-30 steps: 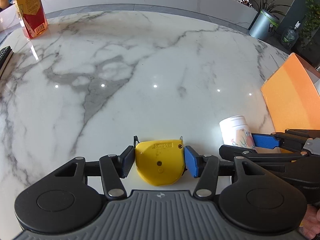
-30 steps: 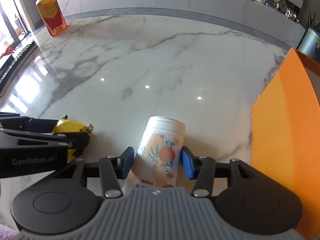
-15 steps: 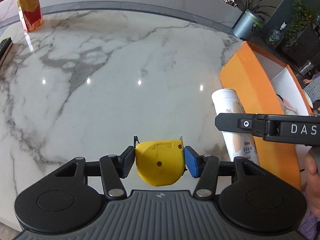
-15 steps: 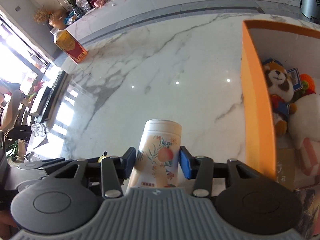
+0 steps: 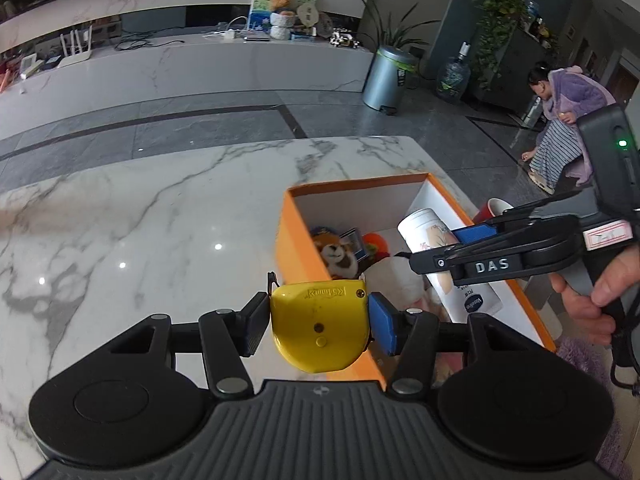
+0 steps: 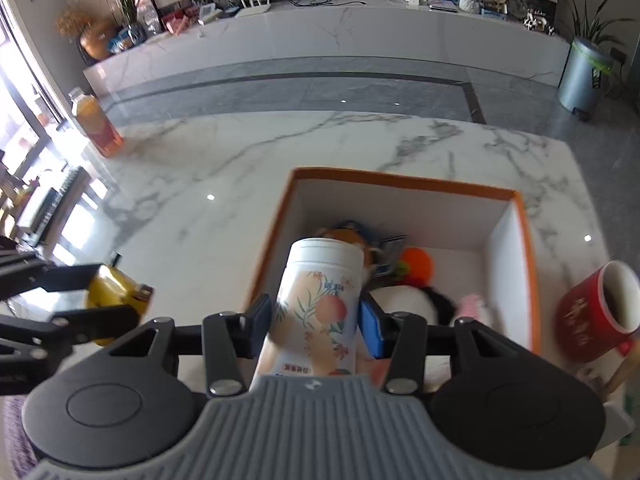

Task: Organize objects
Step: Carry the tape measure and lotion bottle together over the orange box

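L tool (image 5: pixel 319 322) clamped on tape measure (image 5: pixel 320 326), R tool (image 6: pixel 316 320) on bottle (image 6: pixel 320 304). Both over box (image 6: pixel 516 240); lower clear of toys (image 6: pixel 404 300), release one at a time.

Seated person (image 5: pixel 560 128) in purple robe, steel bin (image 5: pixel 386 80) — potted plants (image 6: pixel 588 20)

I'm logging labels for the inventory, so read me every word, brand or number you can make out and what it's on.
"DAS": white letters on the right gripper body.
"Vaseline": blue oval on the lotion bottle; probable, small.
Embossed mark on the yellow tape measure: unreadable.
Red print low on the lotion bottle: too blurred.
Pattern on the red mug: too blurred.
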`<act>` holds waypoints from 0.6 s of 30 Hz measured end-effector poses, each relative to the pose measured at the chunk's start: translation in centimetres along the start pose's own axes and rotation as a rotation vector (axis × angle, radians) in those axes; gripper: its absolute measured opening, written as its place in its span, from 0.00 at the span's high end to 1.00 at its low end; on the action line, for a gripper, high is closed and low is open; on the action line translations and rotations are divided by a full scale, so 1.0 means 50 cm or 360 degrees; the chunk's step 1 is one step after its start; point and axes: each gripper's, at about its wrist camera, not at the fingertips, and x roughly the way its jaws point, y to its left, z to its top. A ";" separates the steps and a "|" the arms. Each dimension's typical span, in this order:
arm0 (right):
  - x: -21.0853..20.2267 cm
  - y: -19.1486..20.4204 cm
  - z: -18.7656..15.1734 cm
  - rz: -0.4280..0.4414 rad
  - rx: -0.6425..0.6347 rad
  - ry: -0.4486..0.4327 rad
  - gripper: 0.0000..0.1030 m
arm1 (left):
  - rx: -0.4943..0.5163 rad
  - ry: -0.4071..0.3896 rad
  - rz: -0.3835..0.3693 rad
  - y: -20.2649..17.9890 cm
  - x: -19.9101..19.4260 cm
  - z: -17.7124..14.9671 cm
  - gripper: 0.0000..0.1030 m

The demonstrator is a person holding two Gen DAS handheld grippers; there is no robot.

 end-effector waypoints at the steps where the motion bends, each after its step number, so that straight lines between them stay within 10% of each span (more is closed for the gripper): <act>1: 0.012 -0.021 0.005 -0.0044 -0.0016 0.0031 0.52 | 0.0018 0.0003 -0.0012 -0.014 0.014 0.010 0.39; 18: 0.171 -0.143 0.059 -0.0209 -0.0153 0.0147 0.53 | 0.0225 0.0144 -0.0085 -0.117 0.200 0.067 0.39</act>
